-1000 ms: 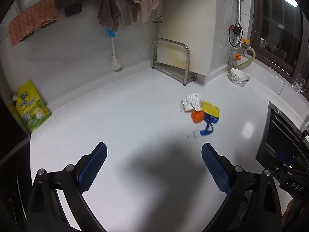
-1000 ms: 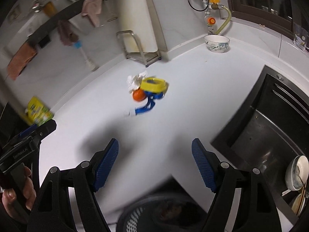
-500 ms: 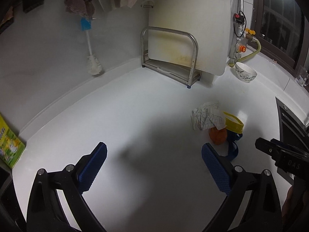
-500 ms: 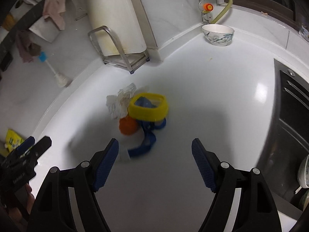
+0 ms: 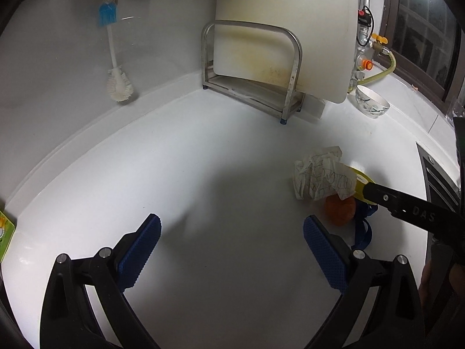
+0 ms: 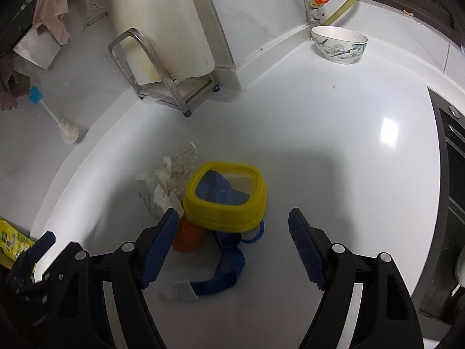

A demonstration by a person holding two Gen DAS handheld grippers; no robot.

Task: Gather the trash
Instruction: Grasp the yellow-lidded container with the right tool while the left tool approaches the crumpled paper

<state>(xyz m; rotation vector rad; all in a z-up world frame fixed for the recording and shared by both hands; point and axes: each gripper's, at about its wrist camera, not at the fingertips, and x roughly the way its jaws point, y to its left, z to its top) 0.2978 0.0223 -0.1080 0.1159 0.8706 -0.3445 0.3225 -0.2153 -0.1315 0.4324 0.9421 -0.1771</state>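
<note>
STEP: approach to first pickup | TRASH: yellow lid (image 6: 225,196), crumpled paper (image 6: 162,186), orange ball (image 6: 187,237) and blue strap (image 6: 223,273) piled in front of the metal rack (image 6: 162,69) | RIGHT: right gripper (image 6: 232,241) fingers apart, straddling the lid | LEFT: left gripper (image 5: 231,248) fingers apart, empty, beside the pile | NEXT: likely lower and close on 1 item

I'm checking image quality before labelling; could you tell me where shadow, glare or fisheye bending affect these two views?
Left wrist view: a broad soft shadow on the counter, and the cutting board bows from fisheye bending. Right wrist view: a bright glare patch beside the gripper's shadow; the yellow lid is sharp, and dark vignetting fills the corners.
</note>
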